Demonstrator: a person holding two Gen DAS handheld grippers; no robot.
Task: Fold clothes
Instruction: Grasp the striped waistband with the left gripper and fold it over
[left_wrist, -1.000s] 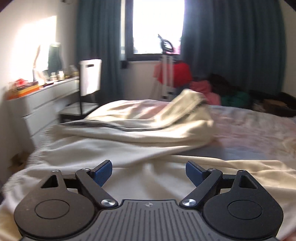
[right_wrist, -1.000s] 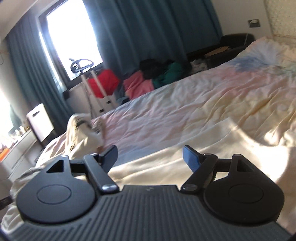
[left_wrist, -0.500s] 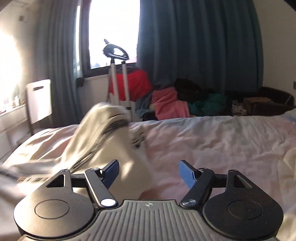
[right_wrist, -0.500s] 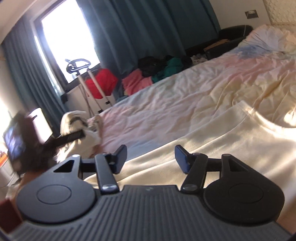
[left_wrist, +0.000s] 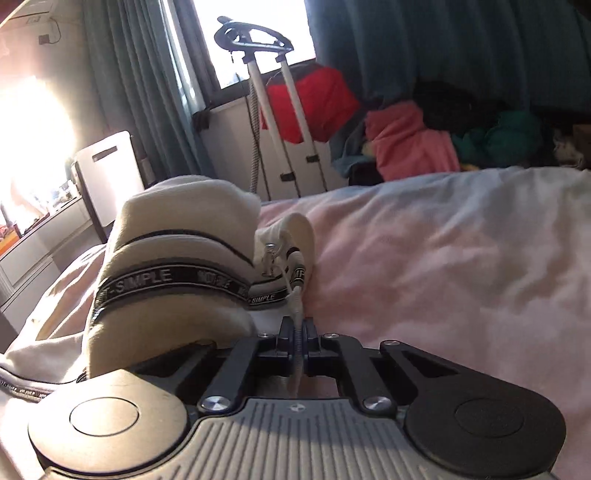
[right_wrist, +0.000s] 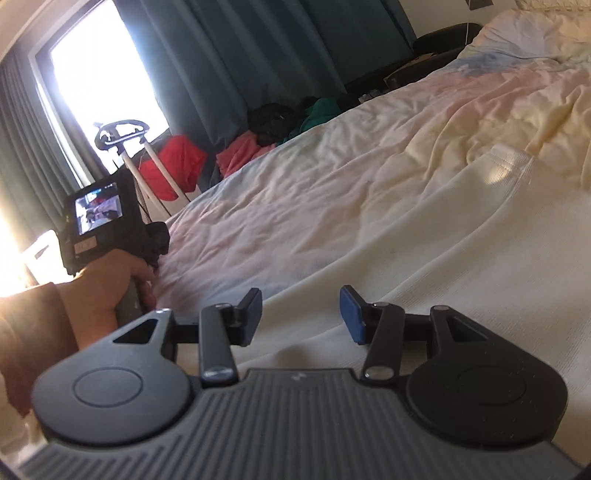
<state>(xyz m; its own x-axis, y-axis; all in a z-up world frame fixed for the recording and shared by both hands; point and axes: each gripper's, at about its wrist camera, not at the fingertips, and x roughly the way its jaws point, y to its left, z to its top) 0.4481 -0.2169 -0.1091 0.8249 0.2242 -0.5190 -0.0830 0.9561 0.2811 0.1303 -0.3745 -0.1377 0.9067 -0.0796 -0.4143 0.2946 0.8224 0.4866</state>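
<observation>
A cream garment (left_wrist: 177, 240) with black lettered trim bands and a zip pull lies bunched on the bed at the left of the left wrist view. My left gripper (left_wrist: 296, 332) is shut on a thin edge of that garment, which rises between the pads. In the right wrist view the same cream garment (right_wrist: 424, 251) spreads flat across the bed. Just above it hovers my right gripper (right_wrist: 301, 314), open with nothing between its fingers. A hand (right_wrist: 107, 280) holding the left gripper's body shows at the left of that view.
The bed (left_wrist: 461, 258) has a pale pink and yellow cover. Beyond its far edge stand a garment steamer (left_wrist: 258, 74), a red cloth, a pile of pink, green and black clothes (left_wrist: 424, 144) and teal curtains. A white chair and drawers stand at the left.
My left gripper moved in on the bunched end of the garment and shut on its edge. My right gripper stayed open and drifted lower over the flat part; the hand came into its view.
</observation>
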